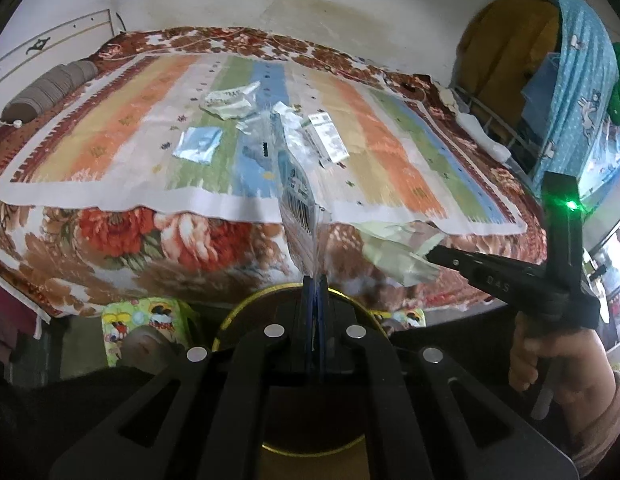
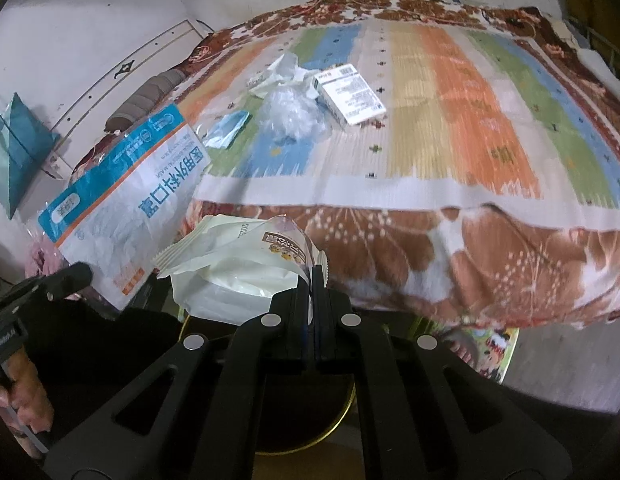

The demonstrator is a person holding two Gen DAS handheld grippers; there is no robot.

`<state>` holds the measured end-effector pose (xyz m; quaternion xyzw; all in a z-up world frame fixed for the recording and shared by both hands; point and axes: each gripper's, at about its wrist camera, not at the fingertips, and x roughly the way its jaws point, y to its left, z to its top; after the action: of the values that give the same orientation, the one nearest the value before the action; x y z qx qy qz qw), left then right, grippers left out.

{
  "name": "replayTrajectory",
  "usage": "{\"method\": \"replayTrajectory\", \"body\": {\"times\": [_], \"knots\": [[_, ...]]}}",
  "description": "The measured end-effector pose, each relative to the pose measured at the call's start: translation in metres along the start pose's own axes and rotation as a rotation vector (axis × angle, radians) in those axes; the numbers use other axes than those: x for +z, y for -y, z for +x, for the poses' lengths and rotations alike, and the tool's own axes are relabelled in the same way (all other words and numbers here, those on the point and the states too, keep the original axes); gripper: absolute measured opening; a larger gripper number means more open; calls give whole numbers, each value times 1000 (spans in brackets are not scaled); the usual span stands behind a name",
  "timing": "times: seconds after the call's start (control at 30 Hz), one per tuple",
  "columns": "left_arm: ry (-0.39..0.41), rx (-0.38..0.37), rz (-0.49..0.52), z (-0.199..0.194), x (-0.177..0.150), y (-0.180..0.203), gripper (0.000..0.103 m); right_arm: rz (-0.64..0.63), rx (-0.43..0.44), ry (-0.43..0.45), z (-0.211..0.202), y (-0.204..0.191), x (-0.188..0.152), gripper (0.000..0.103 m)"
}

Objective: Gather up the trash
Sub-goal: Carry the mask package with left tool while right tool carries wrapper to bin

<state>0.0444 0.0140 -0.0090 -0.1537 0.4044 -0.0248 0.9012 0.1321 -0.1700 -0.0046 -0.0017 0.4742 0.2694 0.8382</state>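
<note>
My left gripper (image 1: 315, 280) is shut on a blue-and-white mask packet (image 1: 298, 196), seen edge-on; the packet also shows in the right wrist view (image 2: 122, 208). My right gripper (image 2: 312, 276) is shut on a cream snack wrapper (image 2: 238, 268), which also shows in the left wrist view (image 1: 398, 252). Both are held over a round gold-rimmed bin (image 1: 226, 320), in front of the bed. On the striped mat (image 2: 450, 120) lie a white box (image 2: 350, 92), a clear plastic bag (image 2: 290, 112), a small blue wrapper (image 2: 226, 128) and crumpled white wrappers (image 2: 282, 72).
The bed has a floral blanket (image 2: 510, 256) hanging over its front edge. A brown bolster (image 1: 50, 88) lies at the left. A colourful stool (image 1: 142, 320) stands by the bin. A blue-draped rack (image 1: 582, 92) stands at the right. The wall is behind the bed.
</note>
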Motion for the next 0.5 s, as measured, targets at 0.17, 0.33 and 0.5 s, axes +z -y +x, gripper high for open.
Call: {"method": "replayTrajectory", "body": {"times": [0.17, 0.33, 0.5], "knots": [[-20, -26, -17, -3, -21, 5, 1, -28, -24, 0, -2, -7, -15, 1], [-62, -30, -46, -3, -42, 7, 1, -66, -74, 19, -6, -15, -27, 1], [-113, -16, -48, 0, -60, 11, 1, -78, -87, -16, 1, -21, -41, 1]]}}
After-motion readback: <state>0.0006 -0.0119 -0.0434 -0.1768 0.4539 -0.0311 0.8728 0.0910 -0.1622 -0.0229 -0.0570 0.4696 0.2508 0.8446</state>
